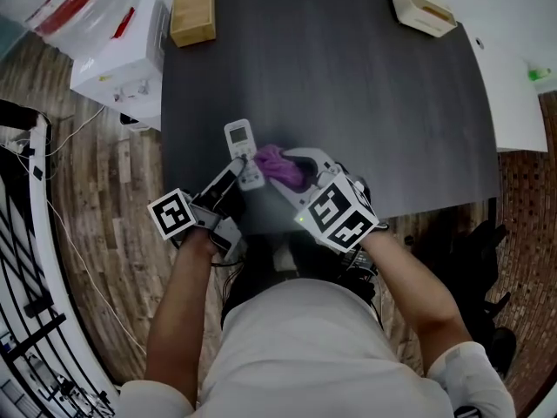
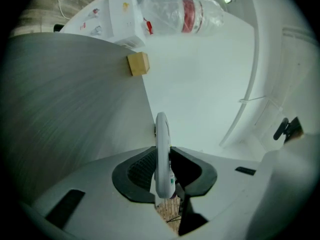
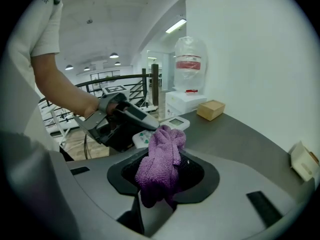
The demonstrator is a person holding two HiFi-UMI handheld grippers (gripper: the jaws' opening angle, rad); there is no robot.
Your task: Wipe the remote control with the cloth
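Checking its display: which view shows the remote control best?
Head view: the remote control faces the camera, display visible. Left gripper view shows only its thin edge; right gripper view, part of it behind the cloth.

Even indoor light, fisheye edges dark, slight blur.

A dark table (image 1: pixel 348 103) stretches away ahead of your left tongs (image 1: pixel 244 171) and right tongs (image 1: pixel 294 168). Well ahead of the left tongs, at the table's far corner, sits a wooden box (image 1: pixel 192 10). Well ahead of the right tongs and off to their right, a cream tray (image 1: pixel 423 10) rests at the opposite corner. Ahead and left of the left tongs, off the table, a white carton (image 1: pixel 122 55) stands on the wood floor (image 1: pixel 96 198), with a clear bag (image 1: pixel 65 3) bearing a red label just beside it. Well left of the left tongs runs a black railing (image 1: pixel 17 259).
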